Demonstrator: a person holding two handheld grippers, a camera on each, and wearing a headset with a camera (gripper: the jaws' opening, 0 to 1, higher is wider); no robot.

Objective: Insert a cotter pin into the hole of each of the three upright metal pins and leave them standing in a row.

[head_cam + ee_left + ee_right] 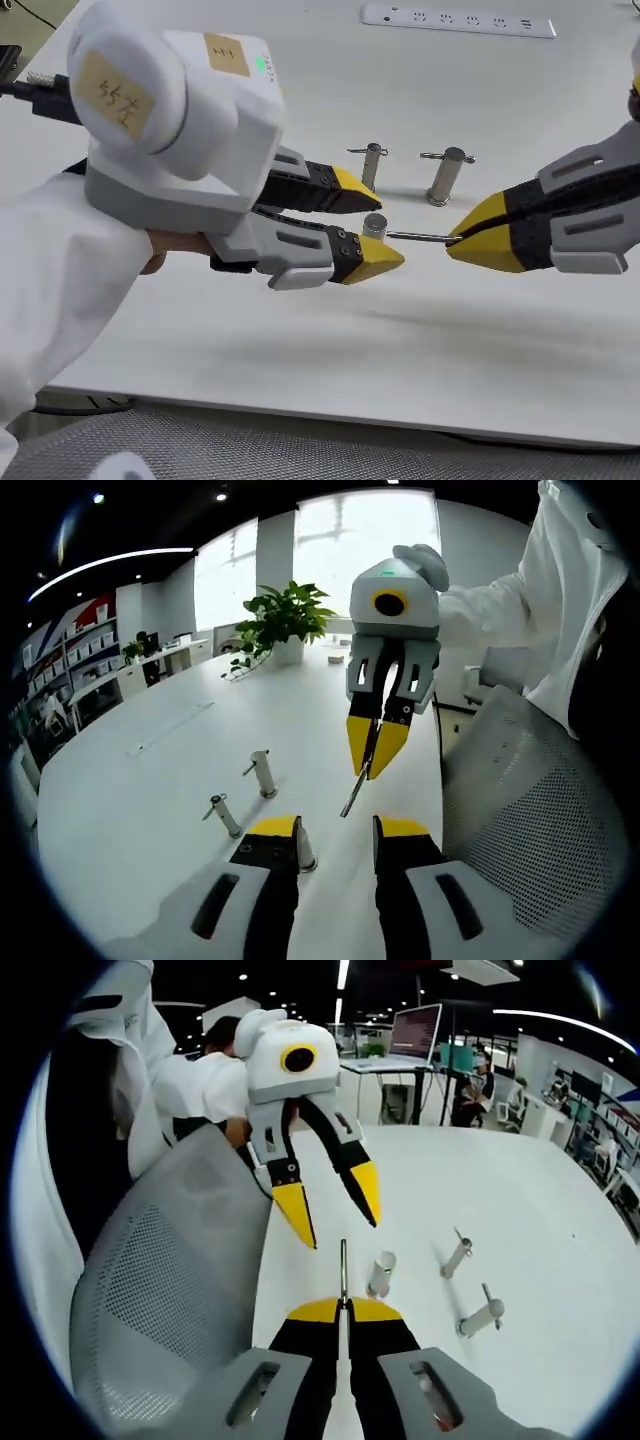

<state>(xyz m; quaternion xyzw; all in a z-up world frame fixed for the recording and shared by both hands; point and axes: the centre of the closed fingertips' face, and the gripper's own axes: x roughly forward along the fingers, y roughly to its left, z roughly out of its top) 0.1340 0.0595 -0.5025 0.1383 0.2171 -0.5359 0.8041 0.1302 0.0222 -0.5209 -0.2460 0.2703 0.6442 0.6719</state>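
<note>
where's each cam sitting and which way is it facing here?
Head view: headset, looking down at the bench; sleeve, left hand-held gripper, right hand-held gripper show.
Left gripper view: on the left one, facing the right; own jaws open.
Right gripper view: on the right one, facing the left; own jaws shut on cotter pin.
Shared: both gripper views see the upright pin between them.
</note>
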